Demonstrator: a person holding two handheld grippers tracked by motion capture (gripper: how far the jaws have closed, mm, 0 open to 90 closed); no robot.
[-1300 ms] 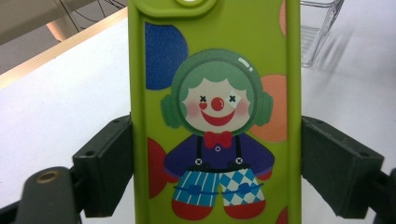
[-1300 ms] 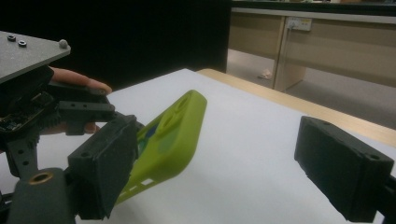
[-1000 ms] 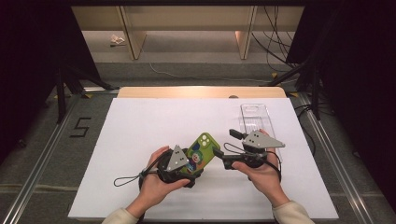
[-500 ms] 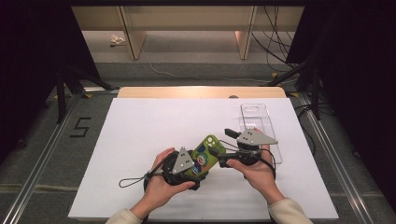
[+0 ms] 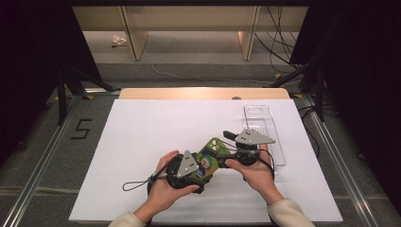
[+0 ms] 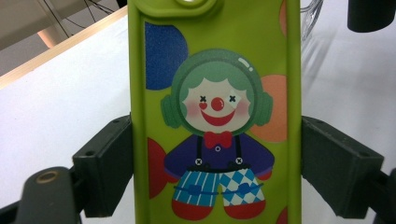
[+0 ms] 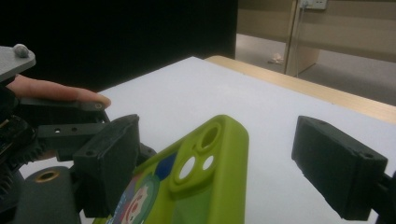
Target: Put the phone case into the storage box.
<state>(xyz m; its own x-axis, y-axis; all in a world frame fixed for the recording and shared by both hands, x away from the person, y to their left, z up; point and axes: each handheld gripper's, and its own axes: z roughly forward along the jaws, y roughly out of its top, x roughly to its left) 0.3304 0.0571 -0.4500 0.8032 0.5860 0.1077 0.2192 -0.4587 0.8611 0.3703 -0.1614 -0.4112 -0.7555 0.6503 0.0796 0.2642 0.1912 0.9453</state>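
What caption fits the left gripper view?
Left hand-held gripper clamps a green clown-print phone case above the white table.

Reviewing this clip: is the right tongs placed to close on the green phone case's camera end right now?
Probably yes. The green phone case already sits between the open right tongs, held by the left tongs; the far pad stands clear of it.

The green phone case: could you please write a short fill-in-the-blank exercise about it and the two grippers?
1. The left gripper is shut on the two long sides of the green phone case, which shows a ____ with a red nose.
2. The right gripper has the camera end of the case between its jaws, and its jaws are ____.
3. The clear plastic tray lies on the ____ table cover.

Missing words: clown; open; white
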